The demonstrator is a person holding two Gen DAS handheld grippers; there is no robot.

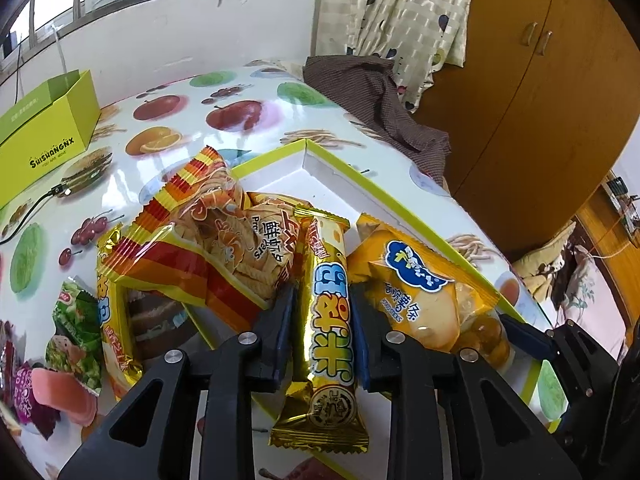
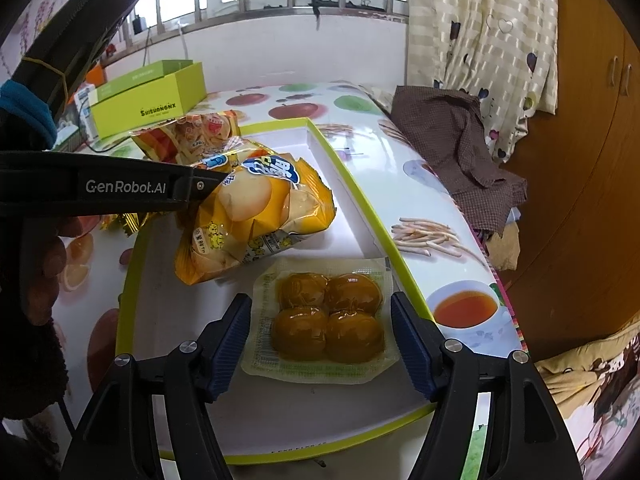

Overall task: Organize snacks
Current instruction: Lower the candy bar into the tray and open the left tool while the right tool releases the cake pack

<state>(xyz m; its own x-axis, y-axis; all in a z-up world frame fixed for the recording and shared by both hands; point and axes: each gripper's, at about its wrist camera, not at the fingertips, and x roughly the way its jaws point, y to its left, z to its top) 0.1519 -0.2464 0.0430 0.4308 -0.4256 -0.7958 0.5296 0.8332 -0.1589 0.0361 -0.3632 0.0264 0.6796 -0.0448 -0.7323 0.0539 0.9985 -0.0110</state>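
Note:
My left gripper (image 1: 320, 320) is shut on a long gold snack bar (image 1: 328, 312) with blue lettering, held over the white tray with a lime rim (image 1: 308, 146). Beside the bar lie a red-and-orange striped prawn cracker bag (image 1: 208, 236) and a yellow potato stick bag (image 1: 416, 292). My right gripper (image 2: 320, 336) is open, its jaws on either side of a clear pack of brown balls (image 2: 328, 320) lying flat in the tray (image 2: 352, 184). The potato stick bag (image 2: 256, 216) lies just behind the pack. The left gripper's body (image 2: 120, 186) shows at the left of the right wrist view.
A lime green box (image 1: 44, 136) stands at the table's far left, also in the right wrist view (image 2: 156, 100). Loose snack packets (image 1: 76, 328) lie left of the tray on the fruit-print tablecloth. A brown cloth (image 2: 460, 140) drapes the right edge. A wooden wardrobe (image 1: 540, 100) stands beyond.

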